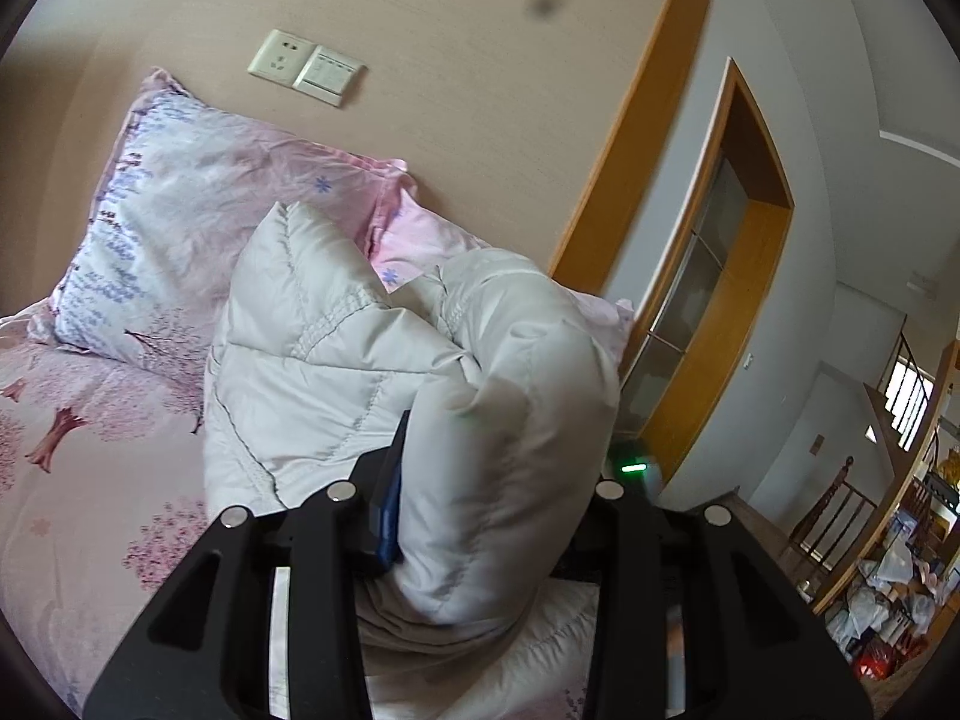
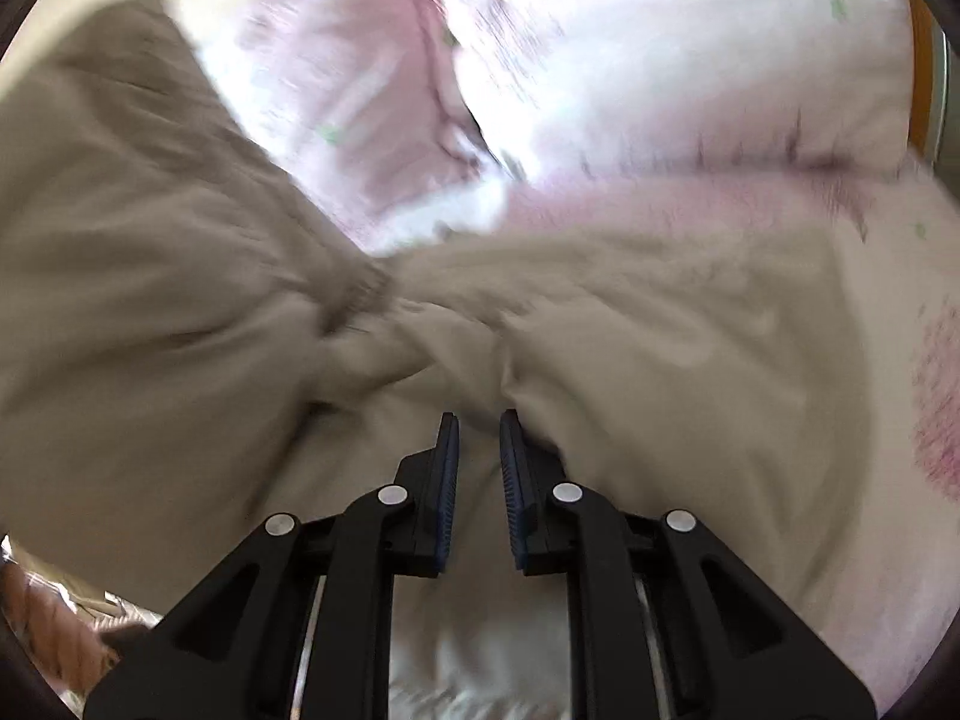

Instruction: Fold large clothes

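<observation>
A pale grey-white quilted puffer jacket (image 1: 336,360) lies bunched on the pink bed. In the left wrist view my left gripper (image 1: 498,480) is shut on a thick puffy fold of the jacket, which bulges between the fingers and hides the right finger's tip. In the right wrist view the same jacket (image 2: 180,276) looks beige in shadow and fills the frame, blurred by motion. My right gripper (image 2: 480,426) has its jaws a narrow gap apart with jacket fabric between and under the fingertips; the grip itself is not clear.
A pink floral pillow (image 1: 198,222) leans against the beige wall with a socket plate (image 1: 306,67). The pink tree-print sheet (image 1: 78,456) covers the bed. A wooden door frame (image 1: 726,324) and a stair railing (image 1: 840,510) are on the right.
</observation>
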The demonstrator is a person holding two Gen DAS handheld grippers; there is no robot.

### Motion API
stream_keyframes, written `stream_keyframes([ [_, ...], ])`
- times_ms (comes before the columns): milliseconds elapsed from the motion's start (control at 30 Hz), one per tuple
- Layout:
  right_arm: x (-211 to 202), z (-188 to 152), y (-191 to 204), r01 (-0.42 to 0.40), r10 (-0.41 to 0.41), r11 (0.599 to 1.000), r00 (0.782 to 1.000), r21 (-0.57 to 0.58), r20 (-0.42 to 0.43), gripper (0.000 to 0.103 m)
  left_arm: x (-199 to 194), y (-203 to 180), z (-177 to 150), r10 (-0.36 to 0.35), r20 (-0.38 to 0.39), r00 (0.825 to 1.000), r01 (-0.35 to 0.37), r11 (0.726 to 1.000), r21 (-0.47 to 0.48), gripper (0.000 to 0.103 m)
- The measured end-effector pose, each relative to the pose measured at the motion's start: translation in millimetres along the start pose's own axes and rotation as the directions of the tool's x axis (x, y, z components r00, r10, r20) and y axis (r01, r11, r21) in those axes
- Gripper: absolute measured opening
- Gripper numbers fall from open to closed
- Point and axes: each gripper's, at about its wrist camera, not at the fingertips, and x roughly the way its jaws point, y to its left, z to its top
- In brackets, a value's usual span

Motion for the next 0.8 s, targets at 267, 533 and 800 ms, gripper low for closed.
stream_keyframes([
  [267, -44.8, -6.6, -31.0, -0.116, 0.109, 0.990, 0.990, 0.076, 0.091, 0.032, 28.9, -35.2, -14.0, -0.046, -0.041, 0.998, 0.047, 0.998, 0.035, 0.037],
  [533, -119.7, -43.5, -95.7, -0.093, 0.029, 0.970, 0.962, 0.226, 0.271, 0.052, 68.5, -72.0, -33.5, -0.072, -0.116, 0.991, 0.080, 0.994, 0.073, 0.037],
  [800, -130.3, -58.4, -138.2, -0.048, -0.055, 0.943, 0.953, 0.329, 0.297, 0.052, 106.4, -107.3, -68.6, -0.081, -0.202, 0.976, 0.118, 0.976, 0.181, 0.037],
])
